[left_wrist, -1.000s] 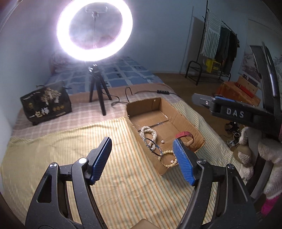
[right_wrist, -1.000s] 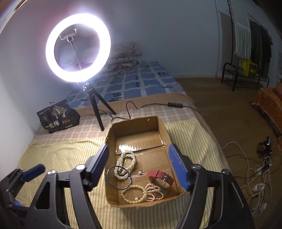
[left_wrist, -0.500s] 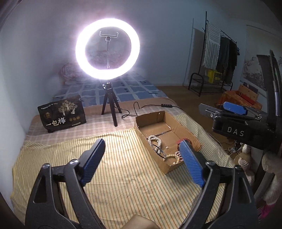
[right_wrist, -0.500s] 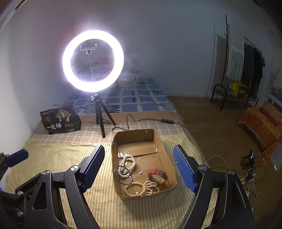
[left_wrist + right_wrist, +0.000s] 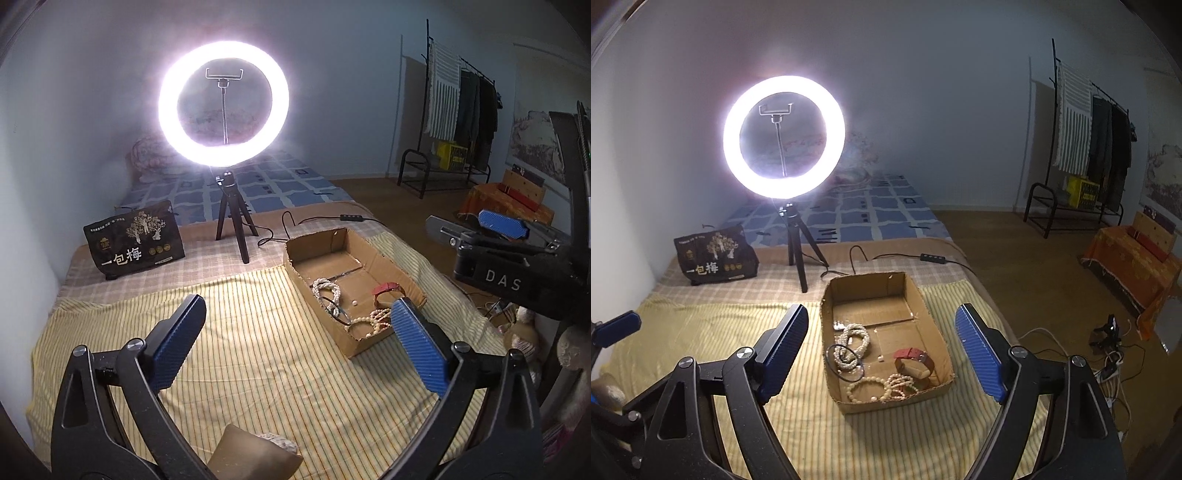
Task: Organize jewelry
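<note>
A shallow cardboard box point(image 5: 916, 295) point(image 5: 388, 258) lies on the striped yellow bedspread. Inside are a white pearl necklace point(image 5: 851, 341) point(image 5: 327, 290), a thin dark ring-shaped bangle point(image 5: 846, 363), a red watch point(image 5: 916, 360) point(image 5: 386, 290), cream bead bracelets point(image 5: 882, 387) point(image 5: 373, 319) and a small loose bead point(image 5: 881, 358). My right gripper point(image 5: 882, 350) is open and empty, held above the box's near end. My left gripper point(image 5: 295, 339) is open and empty, over the bedspread to the left of the box. The right gripper's body point(image 5: 509, 266) shows at the right of the left wrist view.
A lit ring light on a small tripod point(image 5: 785, 140) stands behind the box, its cable and switch point(image 5: 932, 258) trailing right. A black printed bag point(image 5: 714, 256) sits at the back left. The bed's right edge drops to a floor with cables point(image 5: 1108, 369). A tan object point(image 5: 255, 454) lies below the left gripper.
Both grippers have pulled back and up from the box, so the box looks smaller and farther away. Both stay open and empty. The jewelry in the box has not moved.
</note>
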A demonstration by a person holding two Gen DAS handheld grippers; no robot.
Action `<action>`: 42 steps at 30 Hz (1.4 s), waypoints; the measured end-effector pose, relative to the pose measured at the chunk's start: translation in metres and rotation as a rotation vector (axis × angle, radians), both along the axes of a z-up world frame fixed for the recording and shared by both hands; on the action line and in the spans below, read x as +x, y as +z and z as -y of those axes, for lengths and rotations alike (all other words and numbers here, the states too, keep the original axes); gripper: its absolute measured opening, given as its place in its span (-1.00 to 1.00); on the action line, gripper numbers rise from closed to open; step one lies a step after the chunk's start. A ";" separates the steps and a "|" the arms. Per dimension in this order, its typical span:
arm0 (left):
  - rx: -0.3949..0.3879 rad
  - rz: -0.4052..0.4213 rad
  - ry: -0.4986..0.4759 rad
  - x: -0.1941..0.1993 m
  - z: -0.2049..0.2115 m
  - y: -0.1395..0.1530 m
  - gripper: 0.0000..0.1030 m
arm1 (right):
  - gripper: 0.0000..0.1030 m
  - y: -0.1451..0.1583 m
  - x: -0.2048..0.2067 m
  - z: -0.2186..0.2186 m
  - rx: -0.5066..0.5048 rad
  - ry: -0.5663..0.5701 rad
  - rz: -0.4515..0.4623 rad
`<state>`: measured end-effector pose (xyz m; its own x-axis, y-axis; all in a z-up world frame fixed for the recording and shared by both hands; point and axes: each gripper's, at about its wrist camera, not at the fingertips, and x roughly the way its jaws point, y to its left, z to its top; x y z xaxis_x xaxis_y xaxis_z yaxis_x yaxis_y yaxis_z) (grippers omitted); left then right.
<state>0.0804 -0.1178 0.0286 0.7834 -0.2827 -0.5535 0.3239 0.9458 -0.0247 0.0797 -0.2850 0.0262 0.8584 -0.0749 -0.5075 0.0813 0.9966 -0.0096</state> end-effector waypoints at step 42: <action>0.031 -0.019 0.063 0.002 -0.022 -0.009 1.00 | 0.59 -0.022 0.008 -0.009 -0.050 0.012 -0.047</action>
